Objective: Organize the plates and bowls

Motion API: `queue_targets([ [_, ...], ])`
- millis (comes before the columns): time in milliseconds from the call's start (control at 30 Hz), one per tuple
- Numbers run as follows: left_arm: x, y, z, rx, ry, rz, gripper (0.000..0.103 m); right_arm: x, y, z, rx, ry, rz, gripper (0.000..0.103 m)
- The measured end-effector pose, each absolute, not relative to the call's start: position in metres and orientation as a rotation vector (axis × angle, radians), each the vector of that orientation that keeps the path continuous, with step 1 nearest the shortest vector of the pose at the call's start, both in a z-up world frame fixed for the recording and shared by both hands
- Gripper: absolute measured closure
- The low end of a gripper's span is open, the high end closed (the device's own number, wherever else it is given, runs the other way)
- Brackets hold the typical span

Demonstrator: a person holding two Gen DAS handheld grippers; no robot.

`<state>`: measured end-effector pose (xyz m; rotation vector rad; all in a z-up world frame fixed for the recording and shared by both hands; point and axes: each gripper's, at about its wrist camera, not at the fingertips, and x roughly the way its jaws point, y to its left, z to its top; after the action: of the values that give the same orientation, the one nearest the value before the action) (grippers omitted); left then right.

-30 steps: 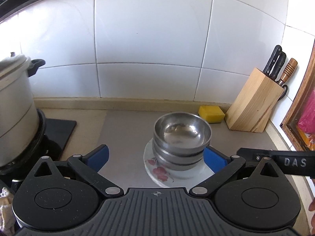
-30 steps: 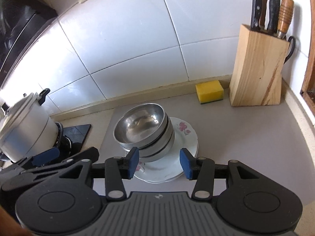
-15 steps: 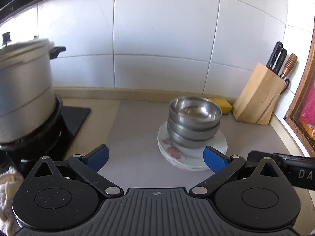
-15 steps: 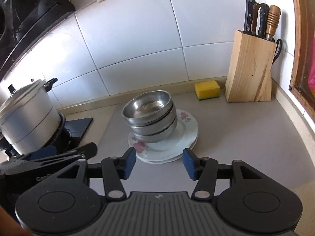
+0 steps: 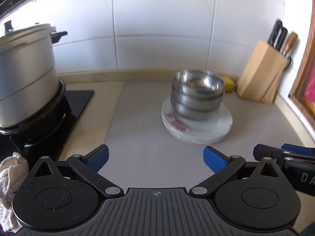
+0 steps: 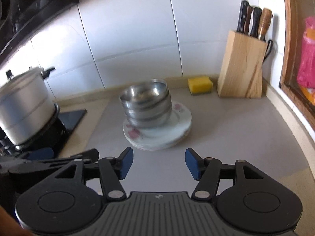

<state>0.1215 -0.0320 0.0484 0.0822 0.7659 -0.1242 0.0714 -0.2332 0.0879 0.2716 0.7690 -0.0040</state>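
A stack of steel bowls (image 5: pixel 196 96) (image 6: pixel 146 106) stands on a stack of white floral plates (image 5: pixel 198 129) (image 6: pixel 169 133) in the middle of the grey counter. My left gripper (image 5: pixel 155 158) is open, well short of the stack, with only bare counter between its blue pads. My right gripper (image 6: pixel 159 162) also sits back from the plates; its jaws are opening and nothing is between them. Each gripper shows at the edge of the other's view: the right gripper (image 5: pixel 285 157) and the left gripper (image 6: pixel 49 157).
A large lidded metal pot (image 5: pixel 23 72) (image 6: pixel 23 104) sits on the black stove (image 5: pixel 65 114) at the left. A wooden knife block (image 5: pixel 261 74) (image 6: pixel 244 66) and yellow sponge (image 6: pixel 199 84) stand by the tiled wall. A white cloth (image 5: pixel 9 179) lies at lower left. A wooden frame (image 6: pixel 293 59) borders the right.
Both grippers have drawn back from the bowls and plates, which now look smaller and farther off. The right gripper's pads stand wider apart. The stack has not moved.
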Motion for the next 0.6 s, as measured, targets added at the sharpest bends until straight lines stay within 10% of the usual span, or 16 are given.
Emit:
queue_targets([
  [600,0.124,-0.028,0.006,0.117,0.959,-0.1,0.005,0.078,-0.227,0.049,0.254,0.989,-0.019,0.06],
])
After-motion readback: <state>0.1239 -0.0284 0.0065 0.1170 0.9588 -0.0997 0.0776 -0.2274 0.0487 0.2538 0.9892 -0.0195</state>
